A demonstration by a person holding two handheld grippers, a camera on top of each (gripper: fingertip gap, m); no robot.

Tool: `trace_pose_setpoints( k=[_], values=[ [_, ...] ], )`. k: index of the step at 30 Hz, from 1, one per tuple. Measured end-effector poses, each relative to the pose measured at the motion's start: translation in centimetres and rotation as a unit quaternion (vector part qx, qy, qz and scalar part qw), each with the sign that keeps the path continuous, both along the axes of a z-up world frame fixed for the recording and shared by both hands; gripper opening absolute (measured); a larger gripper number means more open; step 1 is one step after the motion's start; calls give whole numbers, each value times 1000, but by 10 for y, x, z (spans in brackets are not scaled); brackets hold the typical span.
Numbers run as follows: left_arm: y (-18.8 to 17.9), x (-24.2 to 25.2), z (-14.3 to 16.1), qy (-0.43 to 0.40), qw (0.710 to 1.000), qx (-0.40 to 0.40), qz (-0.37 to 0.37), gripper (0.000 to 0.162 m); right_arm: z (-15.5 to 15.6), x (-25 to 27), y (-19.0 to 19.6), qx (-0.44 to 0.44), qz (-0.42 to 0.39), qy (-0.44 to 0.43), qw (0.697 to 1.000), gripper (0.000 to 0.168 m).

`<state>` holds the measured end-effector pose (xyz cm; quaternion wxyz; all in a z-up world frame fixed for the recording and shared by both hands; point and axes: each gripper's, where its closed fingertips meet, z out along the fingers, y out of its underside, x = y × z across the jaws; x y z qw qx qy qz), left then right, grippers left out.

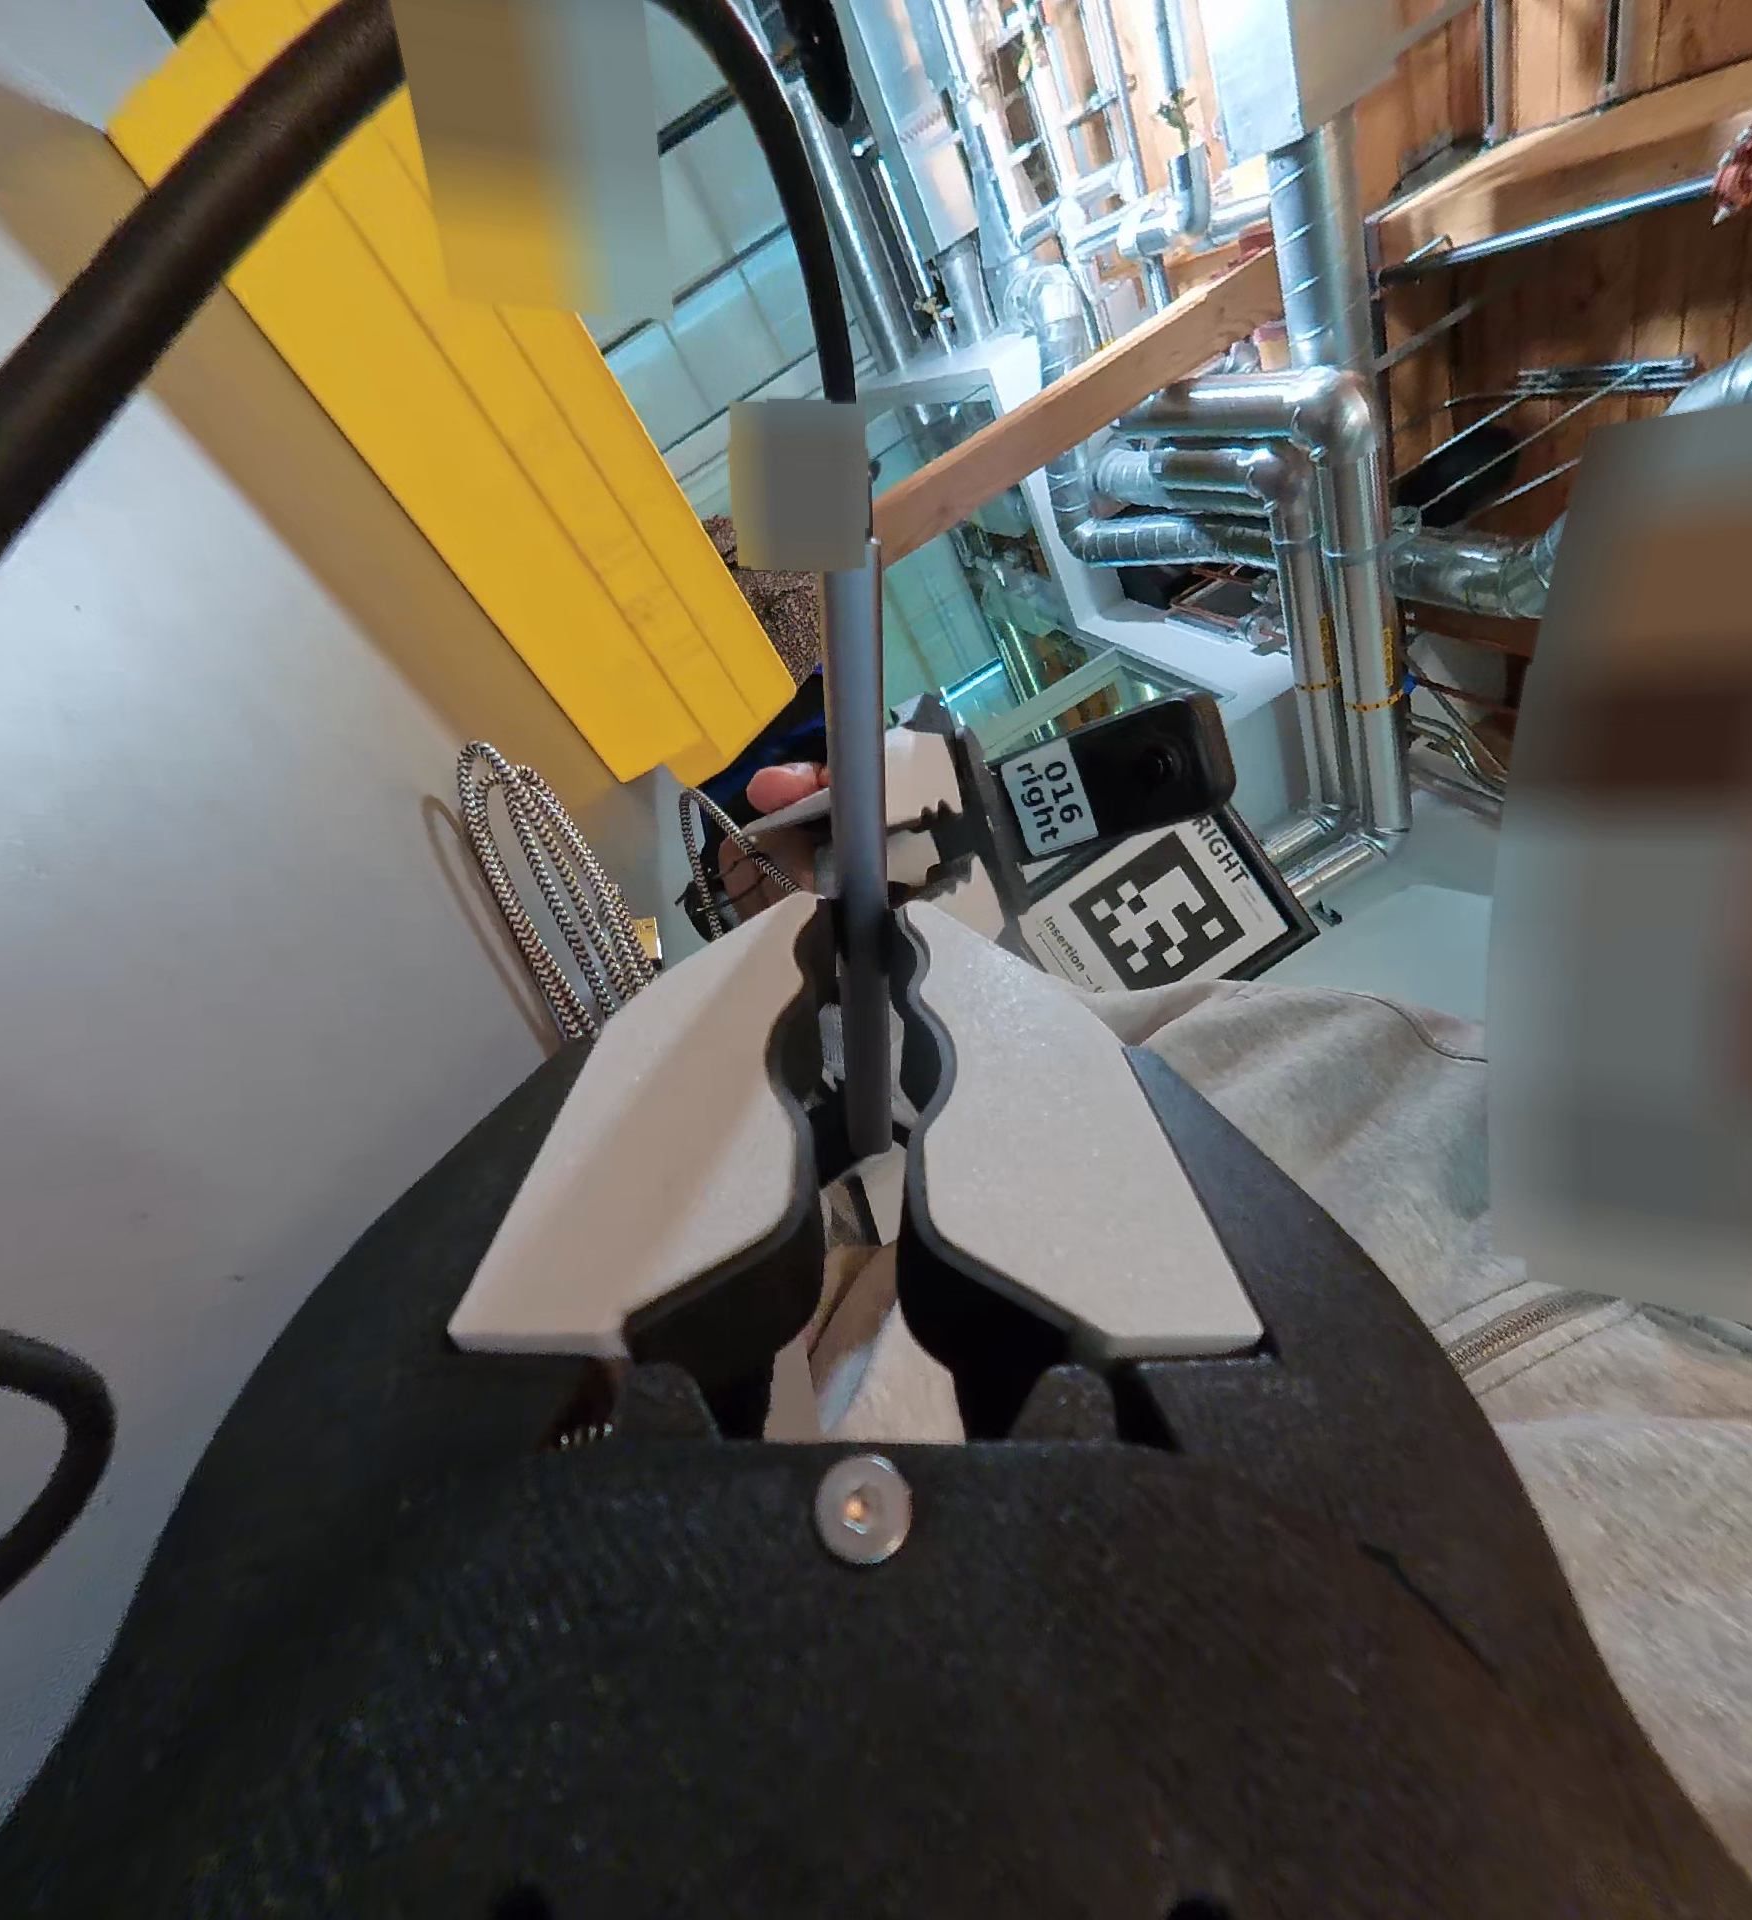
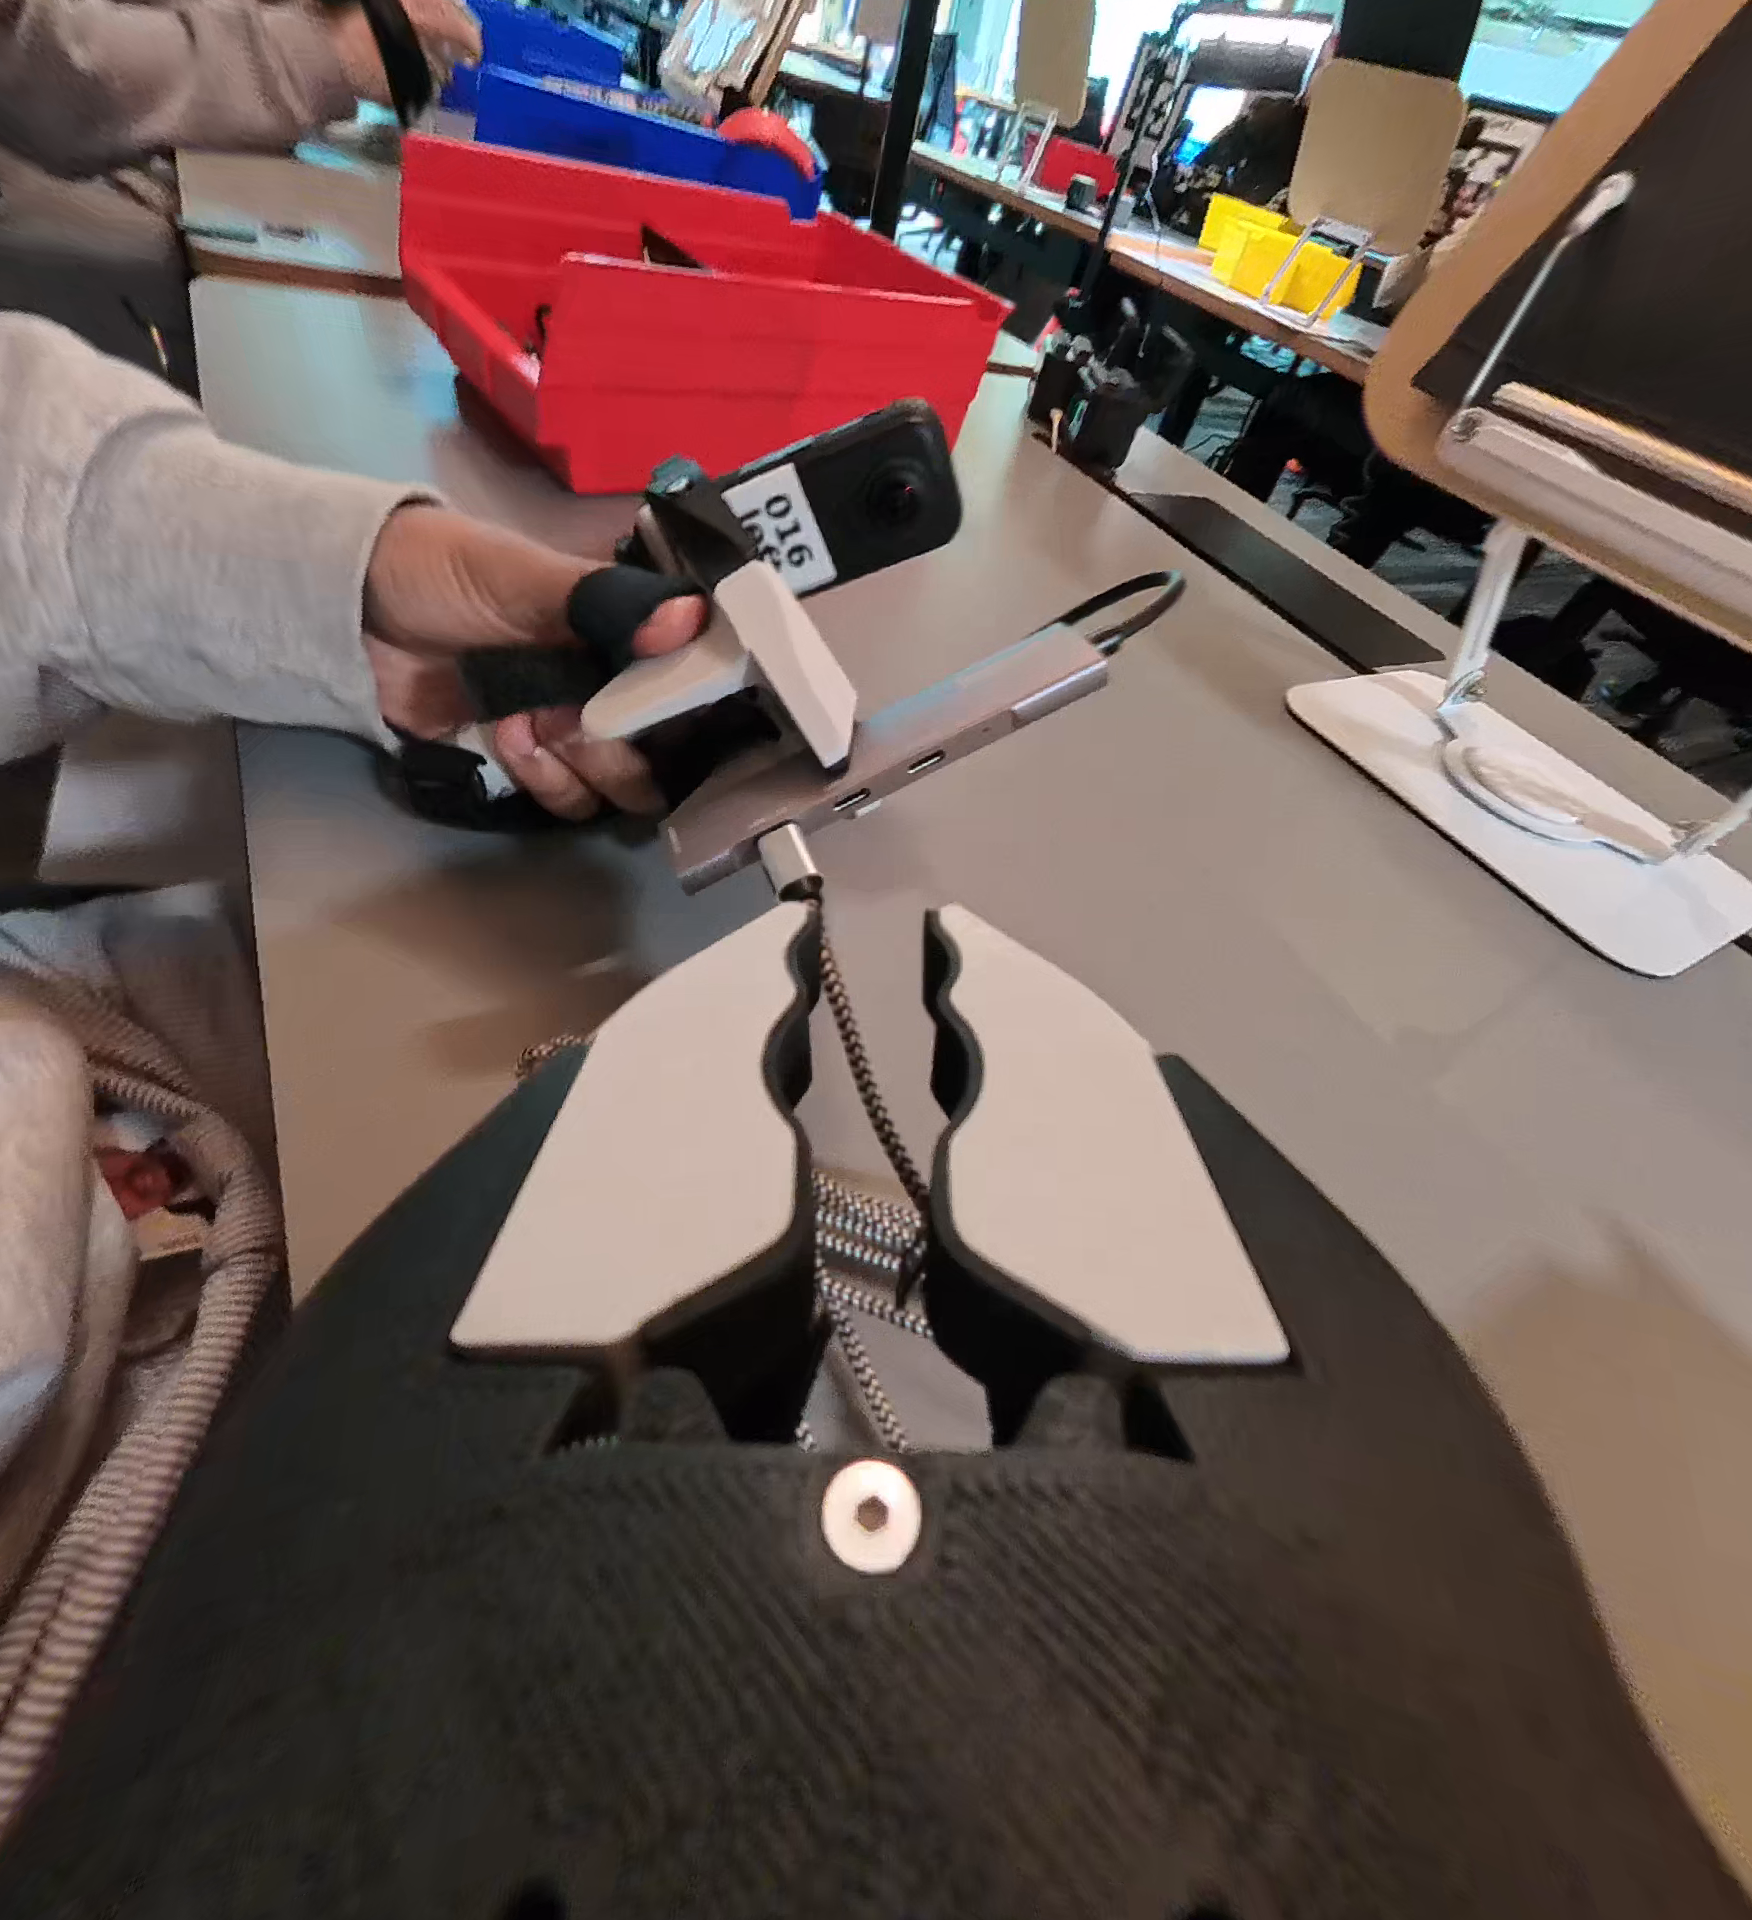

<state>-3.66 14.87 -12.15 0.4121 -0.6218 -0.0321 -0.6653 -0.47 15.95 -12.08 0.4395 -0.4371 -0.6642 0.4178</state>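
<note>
1. The left gripper [image 1: 859, 935] has its pale, wavy-edged fingers pinched on a slim grey metal hub [image 1: 856, 790], a flat bar seen edge-on at the centre of the left wrist view.
2. The right gripper [image 2: 870, 920] stands with its fingers spread; a braided black-and-white cable [image 2: 867, 1070] runs up the gap between them, touching neither that I can tell.
3. The cable's shiny metal plug [image 2: 787, 860] sits in the hub's near end, mid-frame in the right wrist view.
4. A thin black cord [image 2: 1137, 613] loops from the hub's far end.
5. The hub hangs just over a smooth grey table [image 2: 1163, 935].
6. A glossy red plastic bin [image 2: 706, 343] sits at the upper middle, blue bins [image 2: 633, 135] behind it.
7. A white flat-based wire stand [image 2: 1537, 821] occupies the right edge.
8. A yellow bin [image 1: 456, 436] fills the left wrist view's upper left.
</note>
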Motion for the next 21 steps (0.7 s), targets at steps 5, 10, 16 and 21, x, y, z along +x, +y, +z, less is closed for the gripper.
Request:
trace_pose_setpoints(
  k=[5, 10, 16, 21],
  values=[
    [-2, -5, 1, 1, 1000, 4, 15, 8, 16, -2, 3, -8, -8, 38, 999, 18],
    [-4, -19, 4, -9, 999, 15, 51, 8, 54, -28, -24, 32, 9, 84, 996, 16],
    [-8, -38, 7, -26, 996, 21, 88, 7, 132, -108, -88, 44, 98, 121, 987, 14],
    [-6, -47, 5, -21, 994, 16, 106, 6, 152, -193, -160, 31, 218, 39, 975, 16]
  ],
)
